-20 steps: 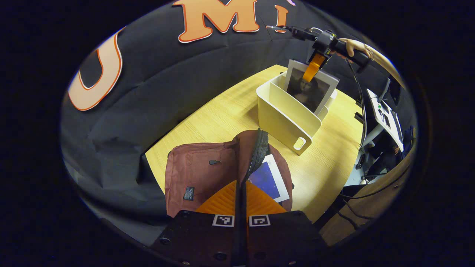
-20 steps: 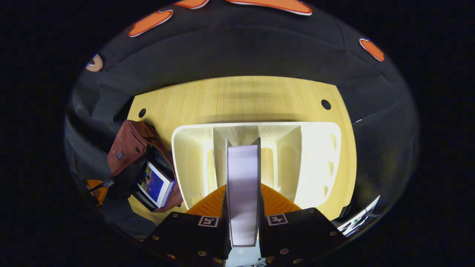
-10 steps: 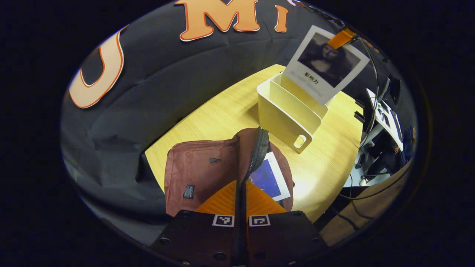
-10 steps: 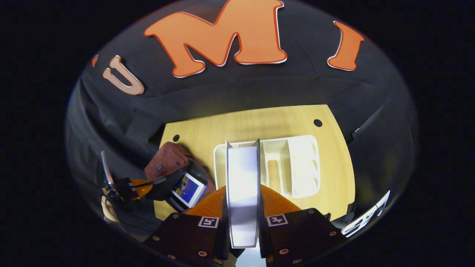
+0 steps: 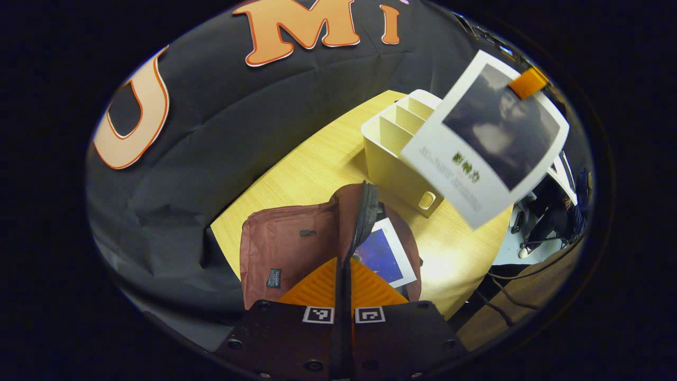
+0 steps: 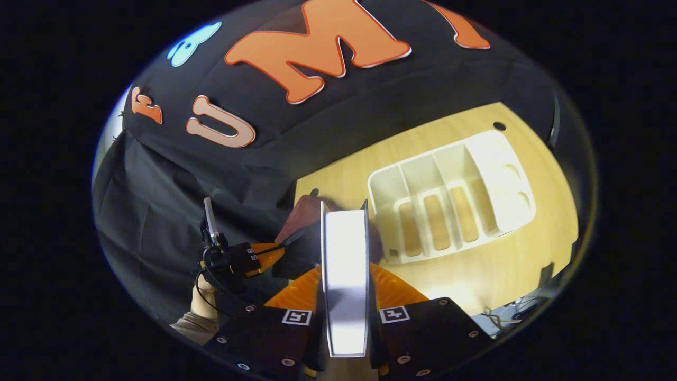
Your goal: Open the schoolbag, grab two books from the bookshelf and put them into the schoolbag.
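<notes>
White-bordered and printed with a dark portrait, the second book (image 5: 486, 140) is hanging in the air above the table (image 5: 317, 159), between the shelf (image 5: 394, 153) and the schoolbag (image 5: 296, 246); I am carrying it in my right gripper (image 6: 345, 312), whose two orange fingers (image 6: 394, 288) are pressing on its covers from either side, so that the right gripper view is looking straight down its pale page edge. In the left gripper view one orange finger (image 5: 529, 83) is pinching the book near an upper corner, and the cover is tilting downward from that hold. I judge the book to be a stiff, fairly light paperback with a glossy, slippery cover, so a grip close to one corner is likely letting it swing; a hold nearer the middle of the top edge would steady it. My left gripper (image 5: 342, 317) is clamping the dark zipper edge (image 5: 365, 217) of the soft brown fabric and lifting it, which is keeping the mouth of the bag open. The first book (image 5: 383, 254), blue with a white margin, is lying inside that opening. The cloth is limp and will probably sag if released, so I am treating the raised flap as the guide for sliding the second book in beside the first.
</notes>
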`<state>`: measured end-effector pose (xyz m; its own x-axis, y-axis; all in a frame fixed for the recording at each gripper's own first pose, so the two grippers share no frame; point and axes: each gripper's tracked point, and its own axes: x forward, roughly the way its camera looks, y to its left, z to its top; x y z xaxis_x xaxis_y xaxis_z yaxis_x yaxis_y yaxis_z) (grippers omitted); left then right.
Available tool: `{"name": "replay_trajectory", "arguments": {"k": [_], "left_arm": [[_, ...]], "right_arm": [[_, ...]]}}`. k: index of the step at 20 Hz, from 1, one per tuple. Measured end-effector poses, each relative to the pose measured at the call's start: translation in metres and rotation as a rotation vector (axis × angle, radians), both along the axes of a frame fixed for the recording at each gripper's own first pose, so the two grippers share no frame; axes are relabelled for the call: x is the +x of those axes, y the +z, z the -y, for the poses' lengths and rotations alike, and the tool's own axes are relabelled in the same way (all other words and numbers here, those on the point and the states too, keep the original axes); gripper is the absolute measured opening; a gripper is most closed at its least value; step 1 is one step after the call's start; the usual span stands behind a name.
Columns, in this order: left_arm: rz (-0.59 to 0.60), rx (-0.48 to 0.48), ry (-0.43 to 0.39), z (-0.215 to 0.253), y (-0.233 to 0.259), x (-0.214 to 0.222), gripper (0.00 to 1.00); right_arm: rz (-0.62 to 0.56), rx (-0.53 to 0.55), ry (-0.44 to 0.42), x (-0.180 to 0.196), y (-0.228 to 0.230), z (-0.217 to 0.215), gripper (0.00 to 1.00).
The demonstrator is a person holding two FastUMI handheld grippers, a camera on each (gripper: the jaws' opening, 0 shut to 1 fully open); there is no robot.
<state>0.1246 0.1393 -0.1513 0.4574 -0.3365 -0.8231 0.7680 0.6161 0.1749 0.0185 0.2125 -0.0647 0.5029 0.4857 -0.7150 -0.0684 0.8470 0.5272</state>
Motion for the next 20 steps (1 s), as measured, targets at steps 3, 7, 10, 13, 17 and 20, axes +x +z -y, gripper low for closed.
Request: {"name": "replay_trajectory", "arguments": {"k": [3,7,10,13,17,20], "left_arm": [[0.021,0.01,0.008,-0.003,0.007,0.0,0.0],[0.023,0.02,0.009,-0.001,0.016,-0.004,0.0],[0.044,0.032,0.008,-0.001,0.021,-0.001,0.0],[0.04,0.035,0.017,0.001,0.022,-0.001,0.0],[0.053,0.061,0.002,0.008,0.029,-0.002,0.0],[0.062,0.072,-0.026,0.018,0.035,-0.008,0.0]], "right_arm": [[-0.052,0.102,-0.008,-0.009,-0.042,-0.021,0.31],[-0.068,0.175,-0.079,0.011,-0.095,-0.041,0.31],[-0.062,0.251,-0.145,0.03,-0.122,-0.063,0.31],[-0.052,0.257,-0.2,0.043,-0.155,-0.08,0.31],[-0.062,0.315,-0.248,0.055,-0.178,-0.122,0.31],[-0.041,0.305,-0.249,0.061,-0.185,-0.145,0.31]]}}
